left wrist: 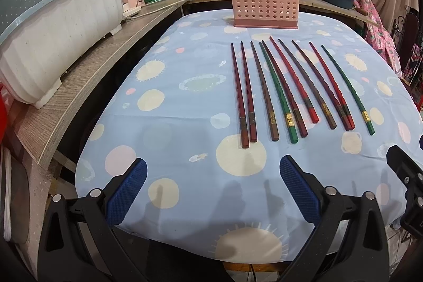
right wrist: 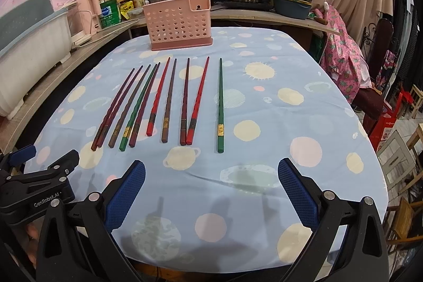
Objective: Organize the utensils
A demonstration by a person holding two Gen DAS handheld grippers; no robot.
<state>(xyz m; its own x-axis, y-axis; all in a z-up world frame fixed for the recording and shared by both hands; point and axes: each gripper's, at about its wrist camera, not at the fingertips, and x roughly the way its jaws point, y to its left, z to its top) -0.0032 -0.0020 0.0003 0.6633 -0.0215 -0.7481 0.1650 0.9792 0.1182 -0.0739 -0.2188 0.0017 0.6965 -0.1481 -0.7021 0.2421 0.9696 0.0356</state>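
My table (left wrist: 185, 102) wears a blue spotted cloth; a wooden shelf runs along its nine o'clock side with a white tub (left wrist: 53, 44). At twelve o'clock stands a pink perforated holder (left wrist: 264, 3), contents unseen. Chopsticks (left wrist: 290, 89) lie in a row before it. Both my jaws gape wide, holding nothing.

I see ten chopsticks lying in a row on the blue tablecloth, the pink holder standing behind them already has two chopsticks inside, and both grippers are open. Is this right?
Not quite: the pink holder holds no chopsticks; through its holes and open top in the right wrist view nothing shows inside. The ten chopsticks do lie in a row on the blue tablecloth, and the left gripper and right gripper are open.
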